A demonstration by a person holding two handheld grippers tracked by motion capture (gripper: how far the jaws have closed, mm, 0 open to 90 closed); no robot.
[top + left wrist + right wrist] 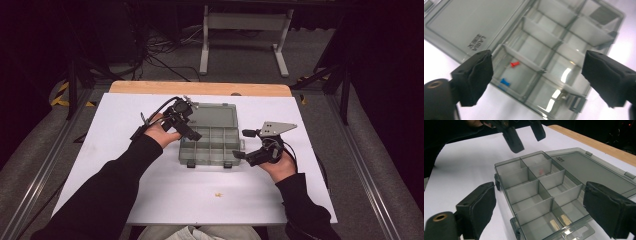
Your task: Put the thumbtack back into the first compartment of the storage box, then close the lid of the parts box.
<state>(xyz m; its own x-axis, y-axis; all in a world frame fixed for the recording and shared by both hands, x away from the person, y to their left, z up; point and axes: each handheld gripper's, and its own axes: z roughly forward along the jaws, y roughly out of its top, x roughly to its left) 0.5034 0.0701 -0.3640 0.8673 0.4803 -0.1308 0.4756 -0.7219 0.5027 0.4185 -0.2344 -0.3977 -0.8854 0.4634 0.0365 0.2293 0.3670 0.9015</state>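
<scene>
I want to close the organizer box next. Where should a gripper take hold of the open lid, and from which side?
Grip the lid at its free far edge, by the small latch tabs, coming from the side away from the person. It lies flat on the white mat, hinged along the compartment tray, so only that far rim can swing up and over.

**Tiny Words on the Box Lid**

The clear lid (474, 25) of the plastic box (554, 62) has small raised letters near its edge, left of the middle in the left gripper view. They sit upside down and blurry, too fuzzy to read.
</scene>
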